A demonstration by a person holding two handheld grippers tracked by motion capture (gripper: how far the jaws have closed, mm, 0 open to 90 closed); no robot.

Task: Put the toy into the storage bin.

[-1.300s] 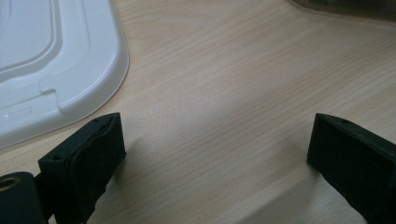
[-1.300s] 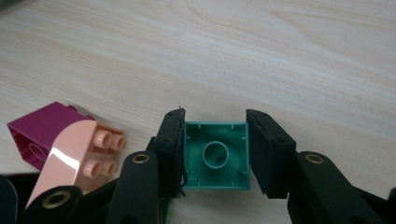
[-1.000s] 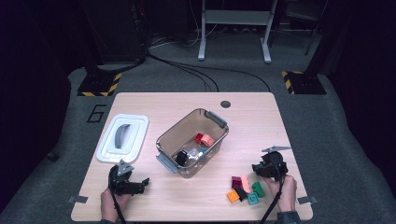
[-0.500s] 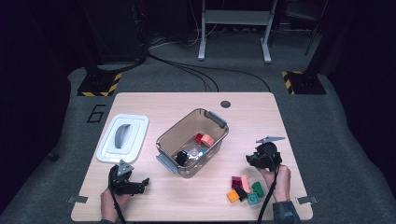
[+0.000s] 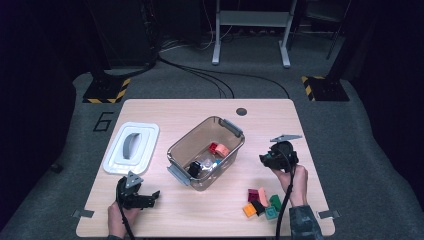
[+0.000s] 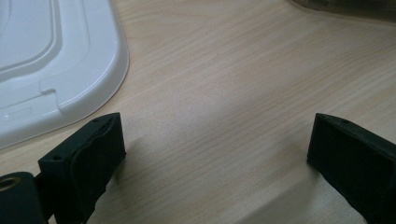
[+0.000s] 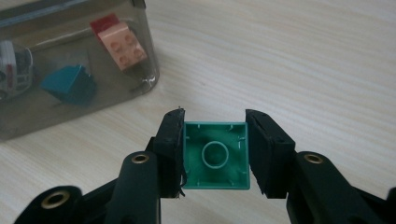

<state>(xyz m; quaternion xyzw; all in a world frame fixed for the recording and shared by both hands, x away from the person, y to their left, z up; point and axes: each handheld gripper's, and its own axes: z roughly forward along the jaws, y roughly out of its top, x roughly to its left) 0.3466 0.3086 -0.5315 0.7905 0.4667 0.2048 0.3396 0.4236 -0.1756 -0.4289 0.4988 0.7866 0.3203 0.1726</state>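
My right gripper (image 7: 215,149) is shut on a green brick (image 7: 215,156), whose hollow underside faces the camera. In the high view this gripper (image 5: 265,160) hangs above the table just right of the clear plastic bin (image 5: 176,150). The bin's wall (image 7: 70,56) shows a peach brick (image 7: 125,44), a red one and a teal one (image 7: 70,84) inside. My left gripper (image 5: 150,196) rests at the front left of the table. Its jaws stand wide open over bare wood (image 6: 217,140) with nothing between them.
A white lid (image 5: 131,147) lies left of the bin, its corner (image 6: 56,60) close to my left gripper. Several loose bricks (image 5: 260,202) are piled near the front right edge. A round hole (image 5: 241,111) sits at the table's far side.
My right gripper has risen and moved away from the brick pile toward the bin, carrying the green brick. The left gripper has stayed put.
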